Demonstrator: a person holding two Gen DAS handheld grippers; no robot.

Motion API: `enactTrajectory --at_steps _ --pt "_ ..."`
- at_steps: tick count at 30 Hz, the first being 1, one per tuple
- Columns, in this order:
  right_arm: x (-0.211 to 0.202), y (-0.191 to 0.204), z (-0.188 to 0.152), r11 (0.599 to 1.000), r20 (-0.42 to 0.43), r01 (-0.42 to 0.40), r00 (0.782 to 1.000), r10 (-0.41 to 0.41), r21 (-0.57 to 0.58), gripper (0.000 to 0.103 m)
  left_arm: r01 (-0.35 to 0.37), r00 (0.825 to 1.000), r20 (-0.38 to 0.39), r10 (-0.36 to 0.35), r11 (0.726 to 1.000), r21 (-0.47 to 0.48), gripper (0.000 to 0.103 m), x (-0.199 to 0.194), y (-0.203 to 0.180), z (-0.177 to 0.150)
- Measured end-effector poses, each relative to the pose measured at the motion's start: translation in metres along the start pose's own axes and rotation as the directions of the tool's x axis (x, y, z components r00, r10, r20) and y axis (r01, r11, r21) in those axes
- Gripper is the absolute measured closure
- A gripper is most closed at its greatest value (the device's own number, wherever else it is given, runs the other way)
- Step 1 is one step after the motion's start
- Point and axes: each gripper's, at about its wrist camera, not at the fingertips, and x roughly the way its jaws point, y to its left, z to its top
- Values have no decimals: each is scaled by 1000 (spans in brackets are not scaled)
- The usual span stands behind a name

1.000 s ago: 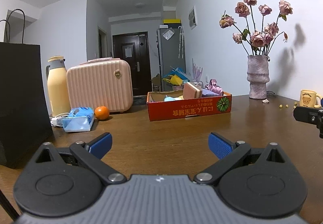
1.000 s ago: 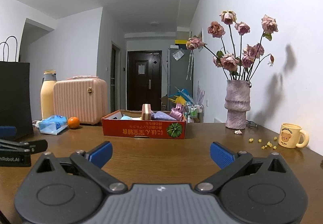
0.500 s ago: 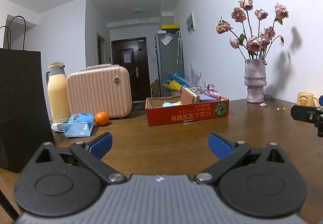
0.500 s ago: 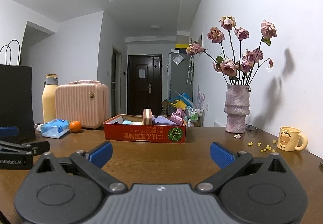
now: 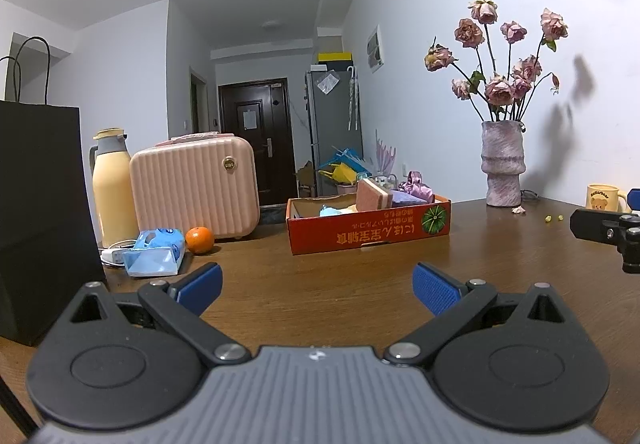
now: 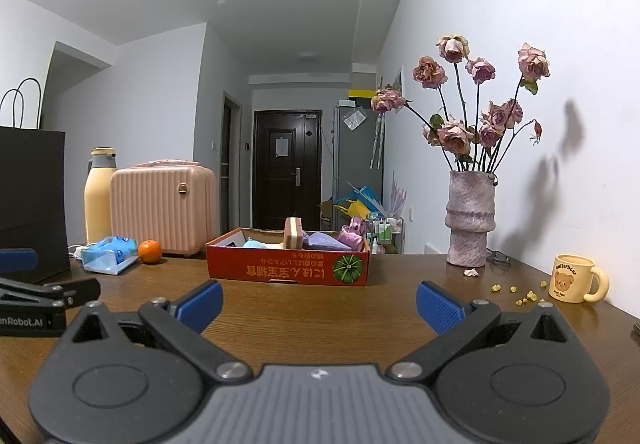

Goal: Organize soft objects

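A red cardboard box point(image 5: 368, 232) point(image 6: 288, 270) stands on the brown table. It holds a pink sponge point(image 5: 374, 194) point(image 6: 293, 233) on edge, a purple cloth point(image 6: 326, 242), a pink satin item point(image 5: 418, 189) point(image 6: 354, 231) and a light blue soft thing point(image 5: 331, 210). My left gripper point(image 5: 318, 288) is open, well short of the box, with nothing between its blue pads. My right gripper point(image 6: 320, 304) is open too and empty. Each gripper shows at the edge of the other's view.
A black paper bag point(image 5: 36, 212) stands at the left, with a yellow flask point(image 5: 112, 188), a pink case point(image 5: 196, 188), a blue tissue pack point(image 5: 154, 252) and an orange point(image 5: 199, 239). A vase of dried roses point(image 6: 470, 224) and a bear mug point(image 6: 574, 278) stand right, with crumbs nearby.
Both views have tilted upward and drawn back slightly, so the box and table objects sit lower in frame. Both grippers stay open and empty.
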Motion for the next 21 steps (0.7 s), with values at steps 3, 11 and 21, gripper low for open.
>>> enactTrajectory --at_steps 3,11,21 --pt "0 0 0 1000 0 0 1000 0 0 0 0 1000 4 0 1000 2 0 -1 -1 0" --pt "0 0 0 1000 0 0 1000 0 0 0 -1 1000 8 1 1000 3 0 -1 0 0" --pt "0 2 0 1000 -3 1 1000 -1 -5 0 -7 1000 16 7 1000 8 0 -2 1 -1"
